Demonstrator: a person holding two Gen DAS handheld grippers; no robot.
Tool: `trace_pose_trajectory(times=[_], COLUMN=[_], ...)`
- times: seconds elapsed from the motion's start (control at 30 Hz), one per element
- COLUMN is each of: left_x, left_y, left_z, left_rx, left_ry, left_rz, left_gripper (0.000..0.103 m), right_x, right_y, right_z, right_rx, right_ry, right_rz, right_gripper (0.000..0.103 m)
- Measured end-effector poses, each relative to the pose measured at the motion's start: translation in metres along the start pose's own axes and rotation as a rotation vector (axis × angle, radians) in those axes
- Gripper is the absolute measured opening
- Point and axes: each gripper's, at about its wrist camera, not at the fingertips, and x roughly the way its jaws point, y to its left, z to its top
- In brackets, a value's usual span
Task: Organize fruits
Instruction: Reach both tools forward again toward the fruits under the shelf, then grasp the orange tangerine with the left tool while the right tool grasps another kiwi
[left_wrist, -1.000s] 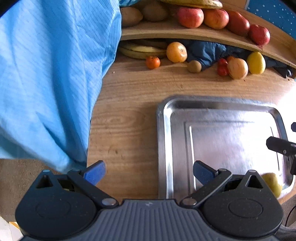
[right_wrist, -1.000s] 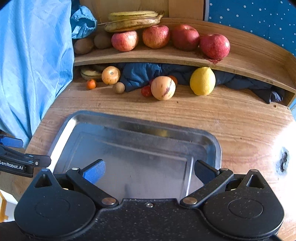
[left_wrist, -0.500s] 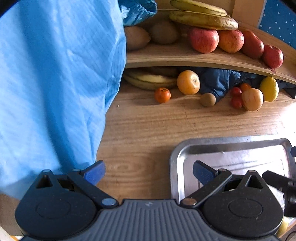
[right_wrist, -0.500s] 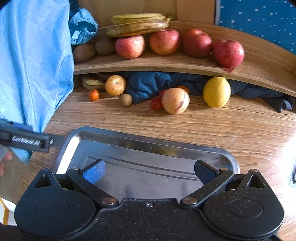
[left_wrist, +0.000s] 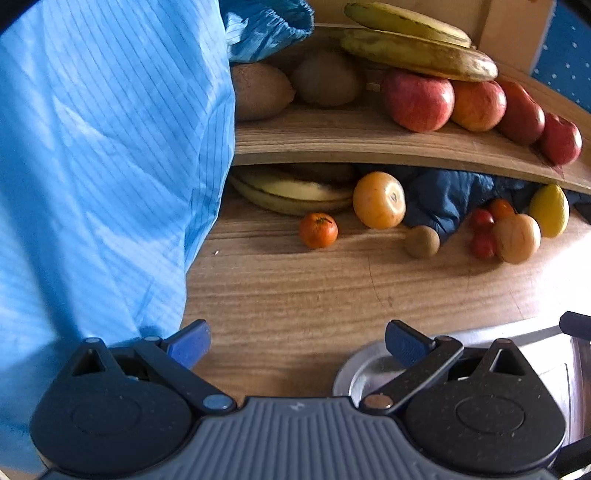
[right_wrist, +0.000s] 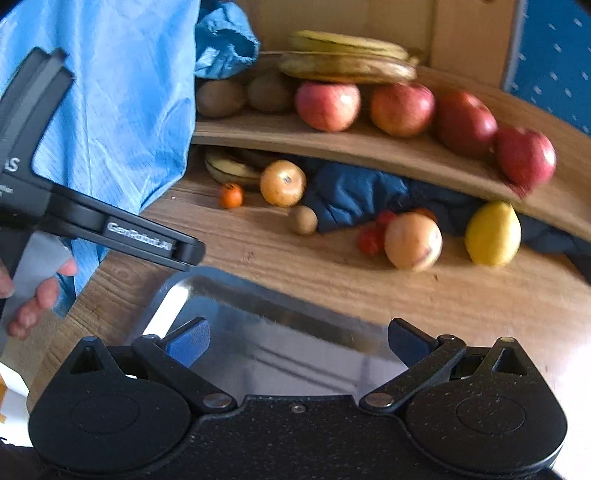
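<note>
Both tongs, left tongs (left_wrist: 297, 341) and right tongs (right_wrist: 295, 341), gape wide and empty above the tray (right_wrist: 258, 317); loose fruit (that small orange (left_wrist: 318, 230) nearest) waits on the bench (left_wrist: 332, 291) under the shelf. Next: reach, straddle, squeeze.

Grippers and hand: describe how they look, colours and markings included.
Both grippers, left and right, are black with rounded pivot housings, linkage bars and blue-padded fingers. The left one's side bears white lettering, blurred. The hand grips a grey handle beside blue striped fabric.
</note>
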Motion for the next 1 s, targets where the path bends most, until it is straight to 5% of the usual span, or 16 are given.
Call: trace_pose_trajectory(times=[0.33, 0.7, 1.0], left_x=[0.026, 0.04, 0.045], left_y=[0.009, 0.009, 0.012], left_z=[0.022, 0.043, 0.048], left_rx=[-0.042, -0.003, 0.012], left_ry=[0.003, -0.086, -0.094], left_rz=[-0.034, -0.066, -0.117], left_gripper=[0.102, 0.102, 0.088], right_x=[0.035, 0.071, 0.084], right_y=[0.003, 0.015, 0.015], right_z=[0.031, 0.058, 0.067], right_rx=[-0.049, -0.111, -0.101], right_ry=[0.018, 0.023, 0.016], right_rz=[-0.024, -0.061, -0.08], right_gripper=[0.102, 0.081, 0.065])
